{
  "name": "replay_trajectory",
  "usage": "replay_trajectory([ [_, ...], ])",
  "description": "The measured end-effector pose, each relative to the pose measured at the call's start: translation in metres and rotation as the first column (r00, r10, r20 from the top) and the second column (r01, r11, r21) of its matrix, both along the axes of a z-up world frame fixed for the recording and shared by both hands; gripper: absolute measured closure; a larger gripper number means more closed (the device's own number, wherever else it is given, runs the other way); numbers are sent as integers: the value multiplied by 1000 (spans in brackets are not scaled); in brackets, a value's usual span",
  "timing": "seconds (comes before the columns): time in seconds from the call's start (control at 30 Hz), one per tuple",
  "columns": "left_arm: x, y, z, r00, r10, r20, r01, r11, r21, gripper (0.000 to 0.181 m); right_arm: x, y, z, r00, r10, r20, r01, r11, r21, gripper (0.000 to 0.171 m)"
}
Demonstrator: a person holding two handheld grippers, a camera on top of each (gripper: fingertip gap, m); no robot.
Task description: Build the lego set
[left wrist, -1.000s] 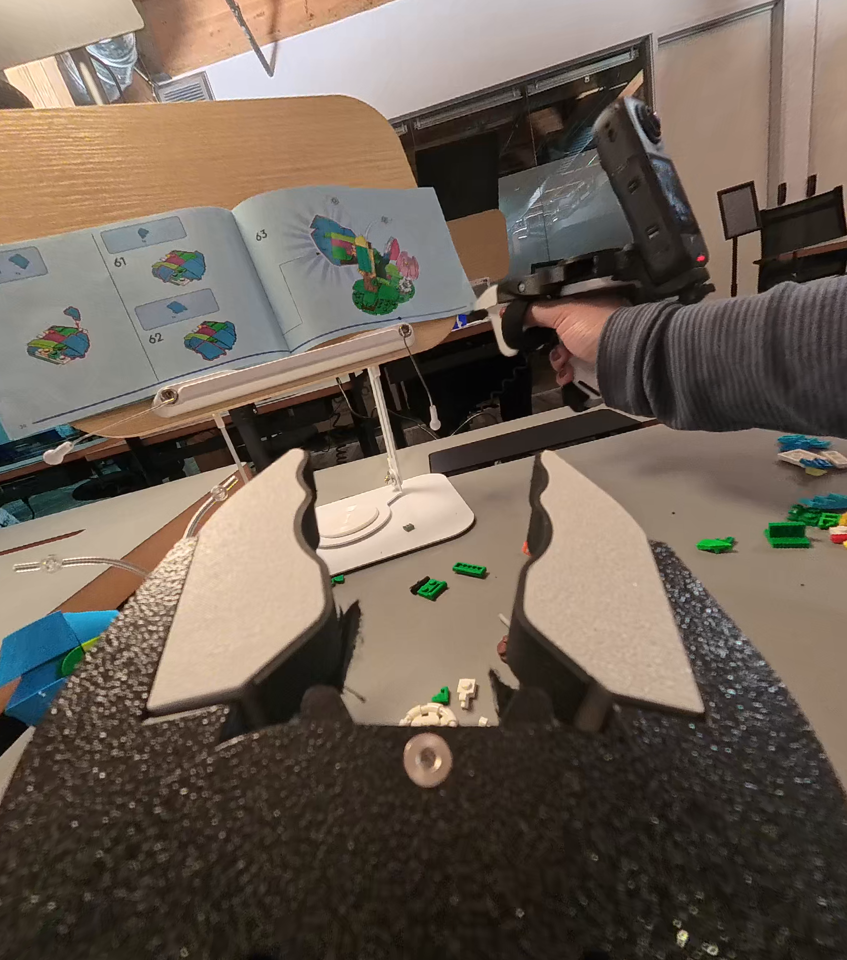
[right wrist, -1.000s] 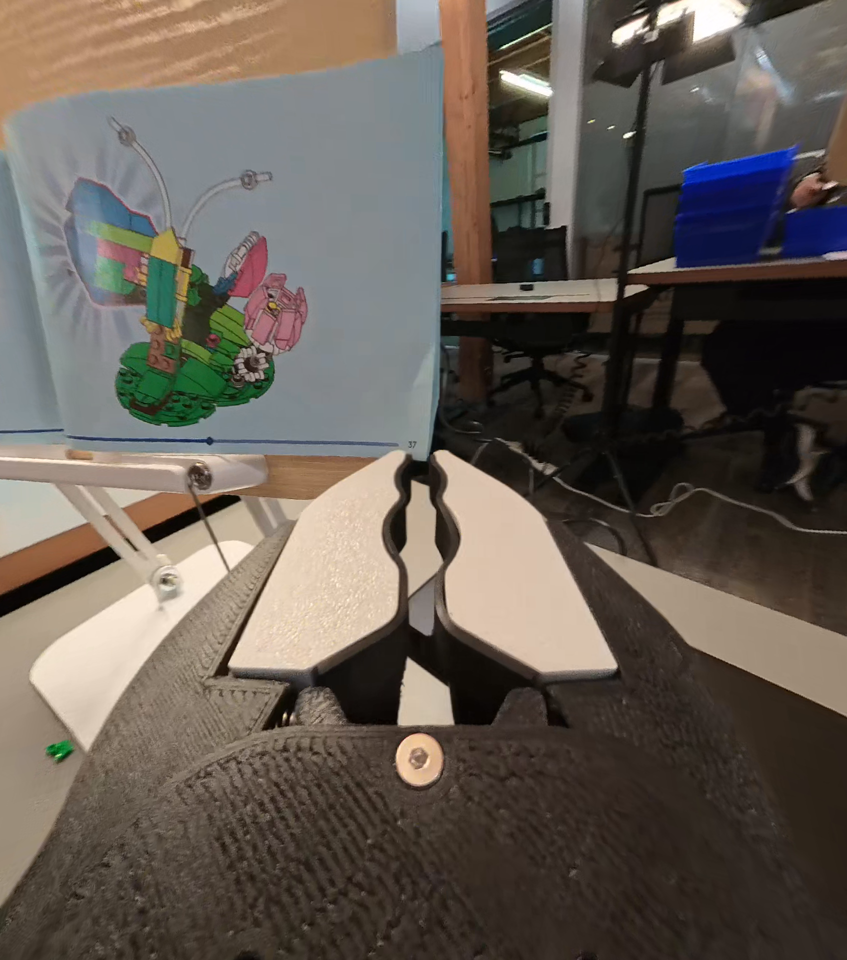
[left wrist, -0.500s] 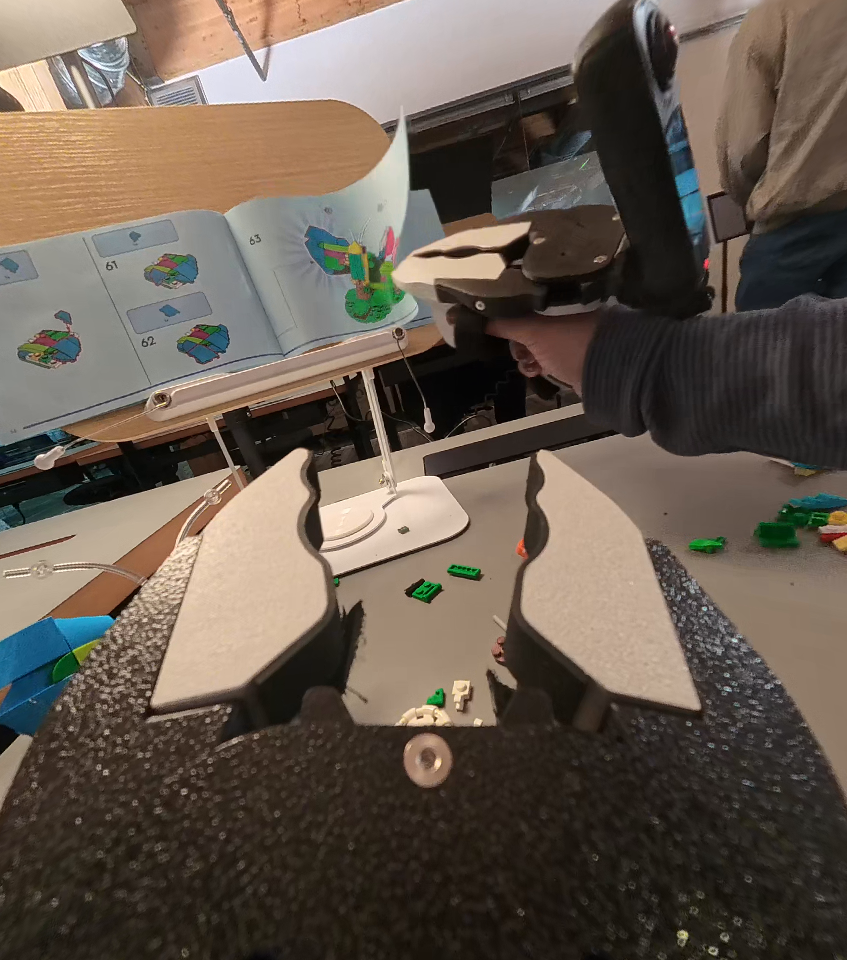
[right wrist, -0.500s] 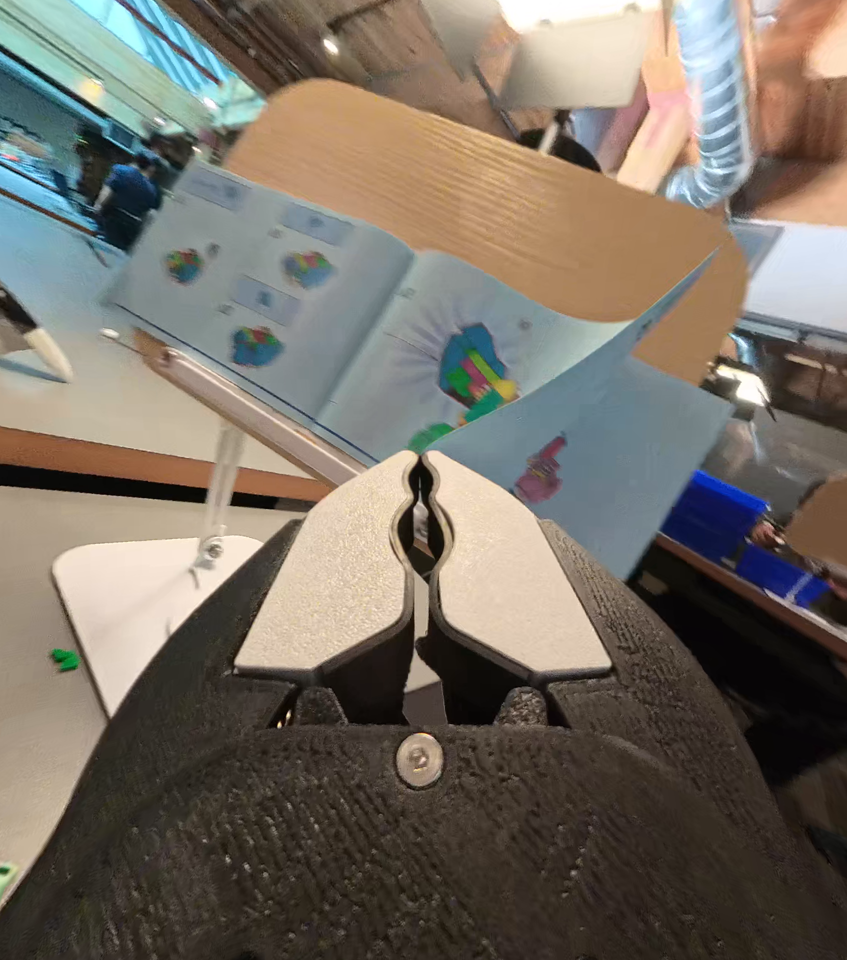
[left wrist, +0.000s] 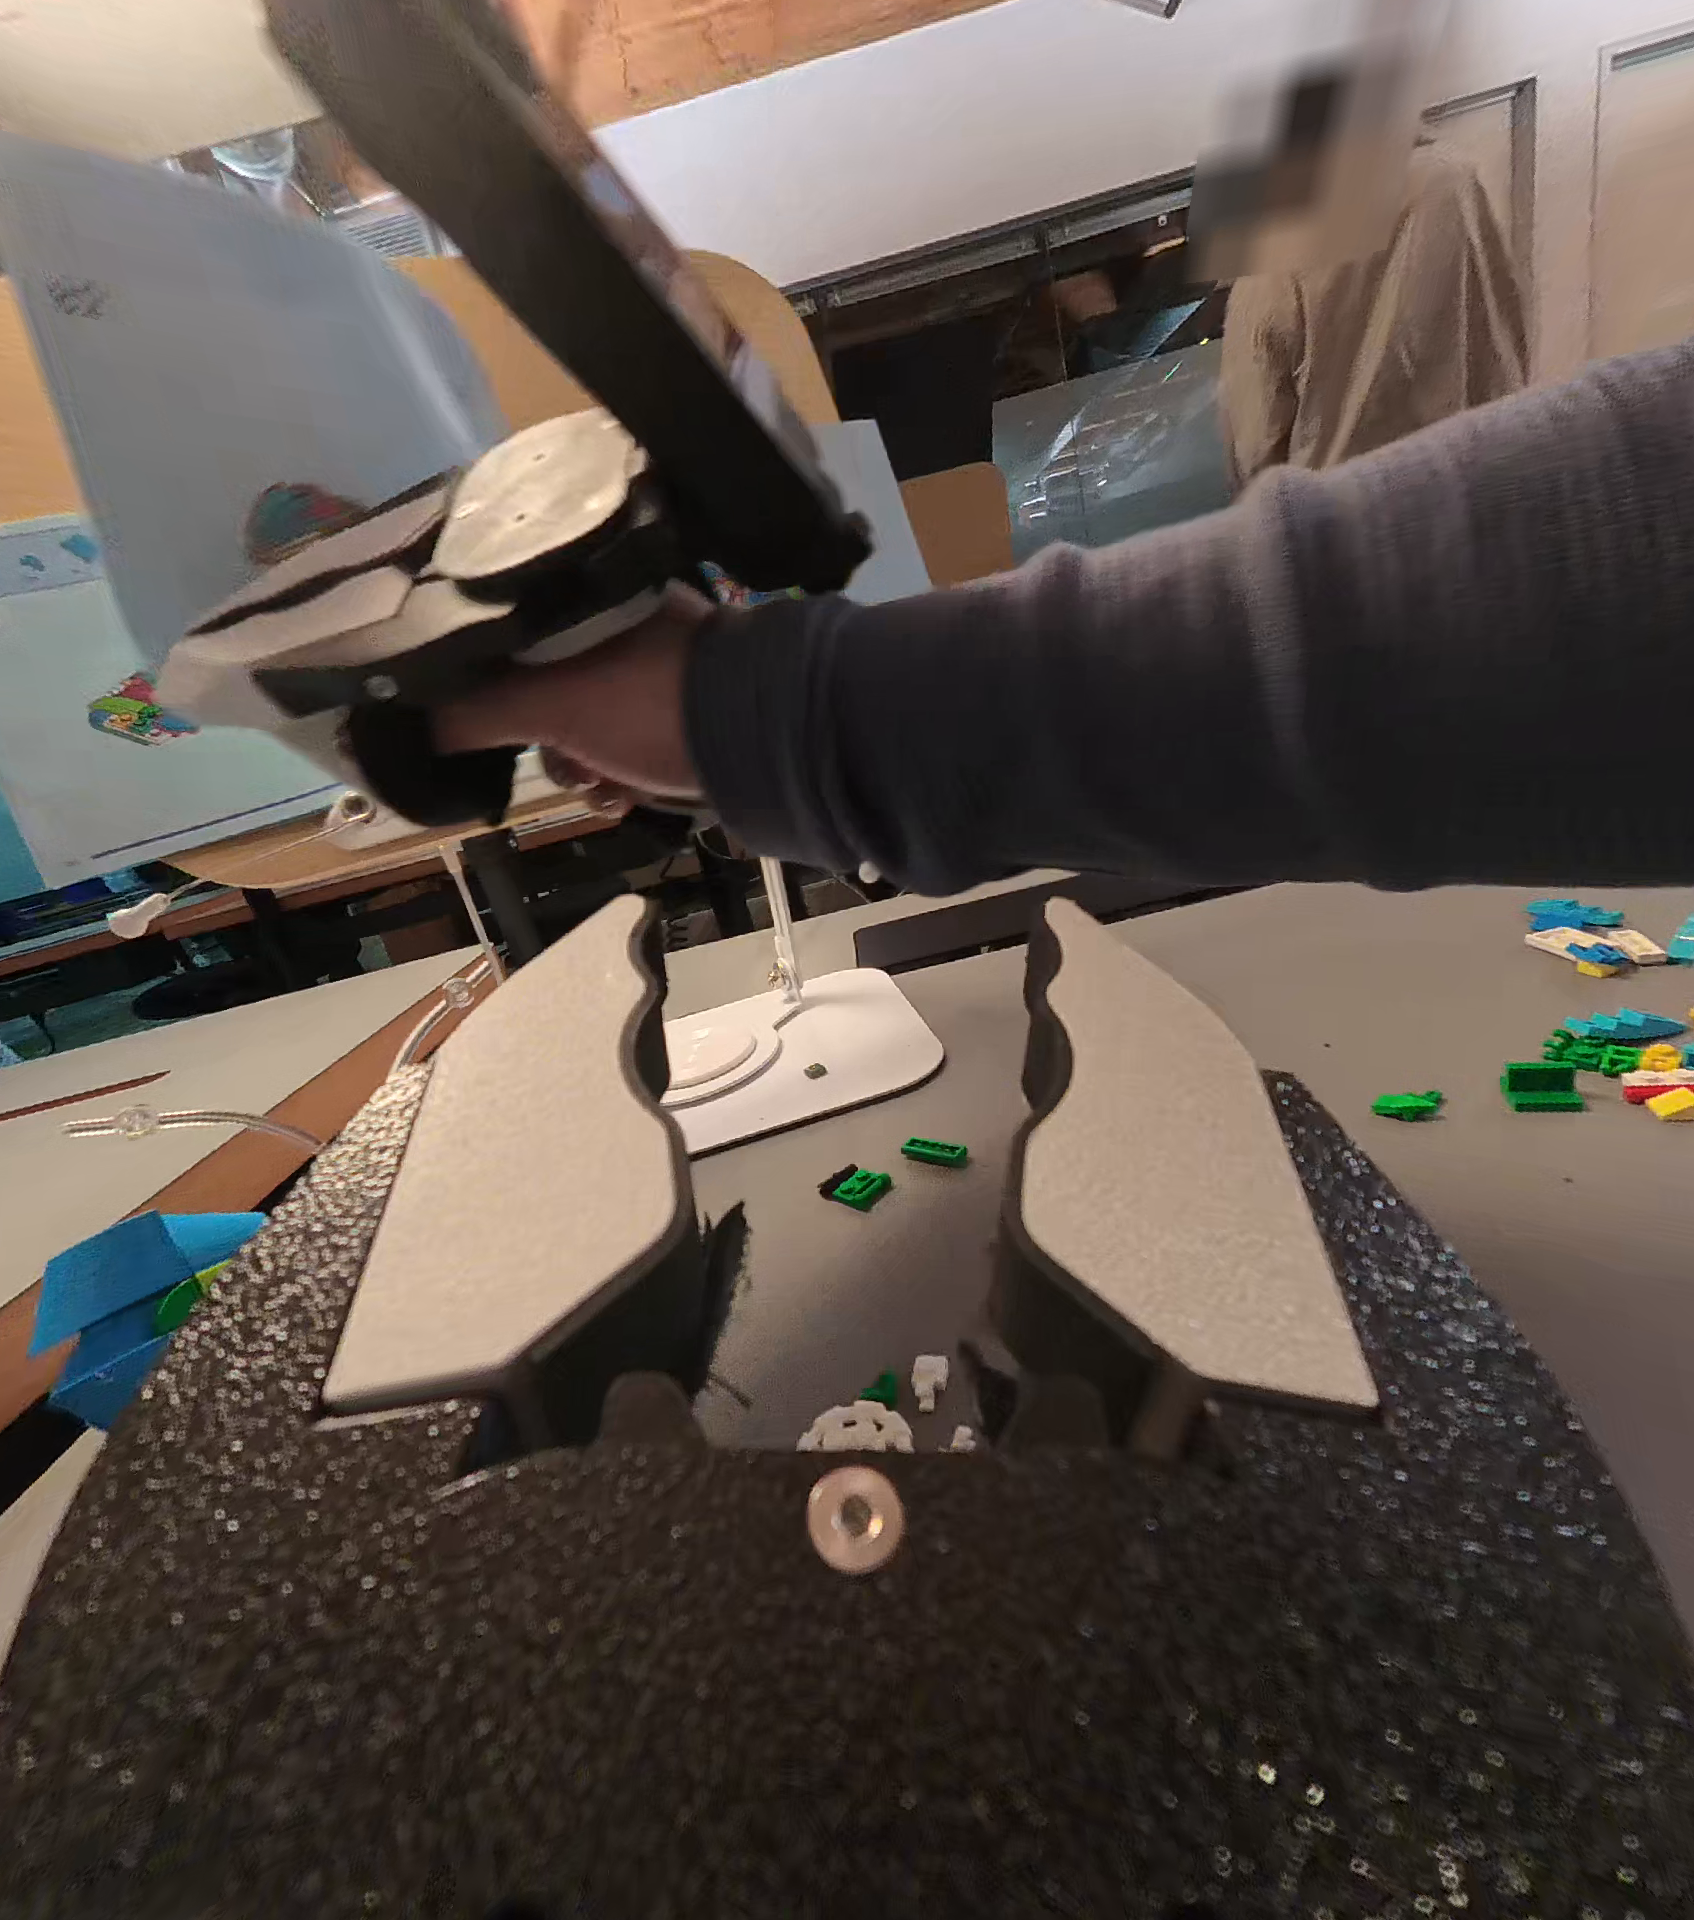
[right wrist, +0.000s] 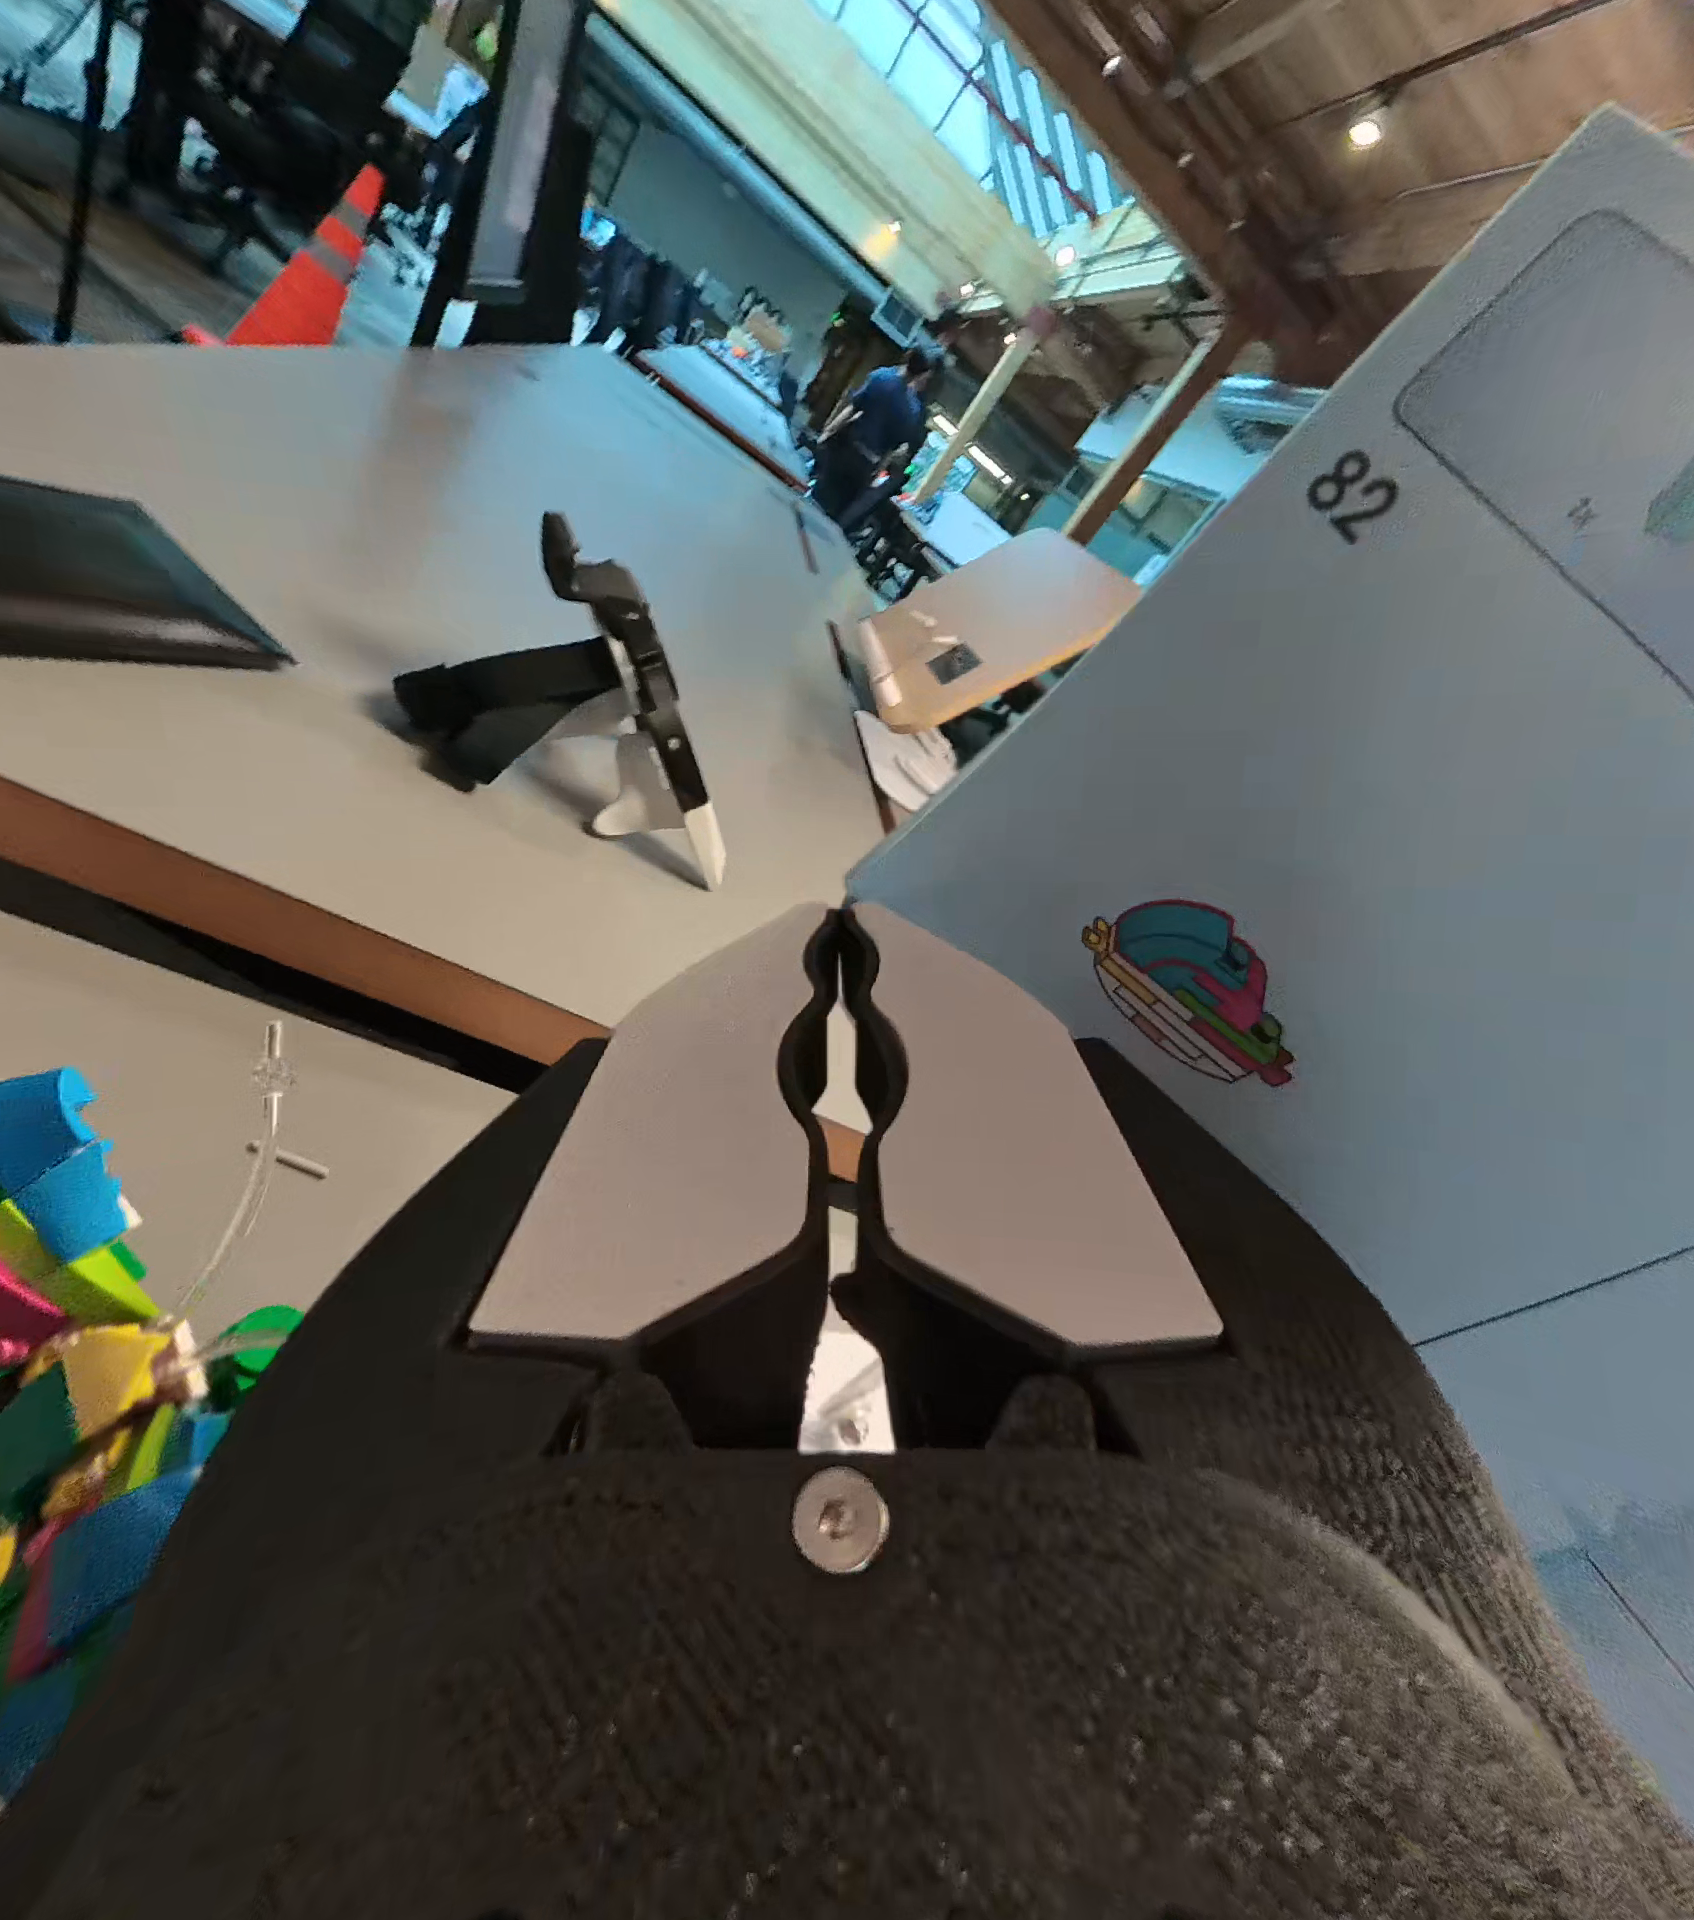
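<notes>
Since 1 s ago we swing the right gripper (right wrist: 838,920) w/ jaws clenched on the booklet page (right wrist: 1394,831), flipping it; left gripper (left wrist: 843,1049) idles, jaws released.

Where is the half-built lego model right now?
In the right wrist view the lego model sits at the lower left on the grey table, left of the right gripper, with a clear curved tube beside it.
</notes>
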State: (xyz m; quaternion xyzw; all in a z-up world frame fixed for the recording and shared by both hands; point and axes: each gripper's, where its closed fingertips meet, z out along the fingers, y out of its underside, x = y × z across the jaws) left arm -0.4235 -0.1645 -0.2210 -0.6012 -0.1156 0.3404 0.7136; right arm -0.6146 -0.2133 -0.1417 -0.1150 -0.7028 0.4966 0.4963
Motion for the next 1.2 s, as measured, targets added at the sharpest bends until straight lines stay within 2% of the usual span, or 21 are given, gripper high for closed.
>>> replay_trajectory([
  [0.2,-1,2,-1,1000,4,-11,-4,1000,-13,114,-32,-40,-14,992,79,95,-80,997,-3,169],
  [0.33,-2,0,0,1000,5,-3,-5,1000,0,114,-17,-53,-6,972,208,113,-199,976,-84,133],
  [0.4,-2,1,0,1000,3,-2,-3,1000,0,114,3,-48,7,963,264,62,-252,956,-151,132],
  [0.5,-2,0,1,1000,9,-8,-9,1000,2,114,30,-16,24,968,249,3,-240,937,-253,133],
  [0.6,-2,0,3,1000,8,-13,-8,1000,13,113,58,40,39,986,157,-54,-166,917,-361,135],
  [0.7,7,5,5,998,-13,-61,13,1000,-11,113,88,105,44,995,-45,-91,6,919,-395,139],
  [0.83,32,18,7,973,-53,-224,30,994,-105,113,151,159,31,977,-212,3,195,895,-400,139],
  [1.03,59,26,10,923,-94,-372,34,986,-166,117,282,175,-19,917,-326,230,389,861,-328,139],
  [1.2,63,29,8,920,-113,-375,49,983,-175,119,360,158,-66,861,-374,344,501,733,-459,140],
])
